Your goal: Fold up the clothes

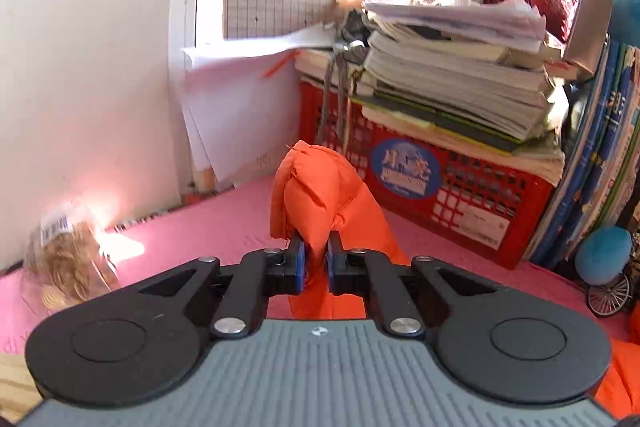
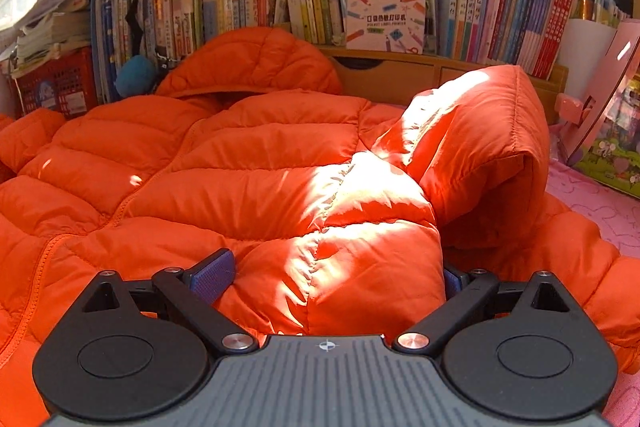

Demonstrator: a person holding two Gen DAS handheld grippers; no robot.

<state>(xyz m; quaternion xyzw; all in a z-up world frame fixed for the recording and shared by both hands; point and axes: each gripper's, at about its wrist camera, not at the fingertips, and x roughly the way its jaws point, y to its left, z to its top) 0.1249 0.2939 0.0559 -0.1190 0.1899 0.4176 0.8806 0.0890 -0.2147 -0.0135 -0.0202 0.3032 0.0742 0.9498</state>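
Closest to the lens, left gripper (image 1: 316, 261): jaws drawn in tight on a fold of the orange puffer jacket (image 2: 256, 163), a cuff or sleeve end by the look of it, which stands bunched above the blue pads (image 1: 301, 263) and trails away beneath them; grip looks firm. Right gripper (image 2: 338, 275): jaws spread wide, a thick quilted fold of the jacket bulging up between them; left pad visible and clear of the cloth, right pad mostly hidden behind the bulge, so contact there cannot be confirmed; read as not yet clamped.

Landmark: red crate (image 1: 432, 187) loaded with stacked books. Jacket lies on the pink mat (image 1: 208, 223) in front of the crate, spreading away from it along the foot of the bookshelf (image 2: 360, 7); hood propped at the shelf side; the sleeve farthest from the crate already turned in over the body; front panels still loose and rumpled.

Progress, as judged: early to middle. One sleeve appears folded; the crate-side sleeve is gripped but not yet laid across; body not yet doubled over; hood not tucked. Remaining, presumably: bring the held sleeve inward, flatten, fold the hem toward the hood.
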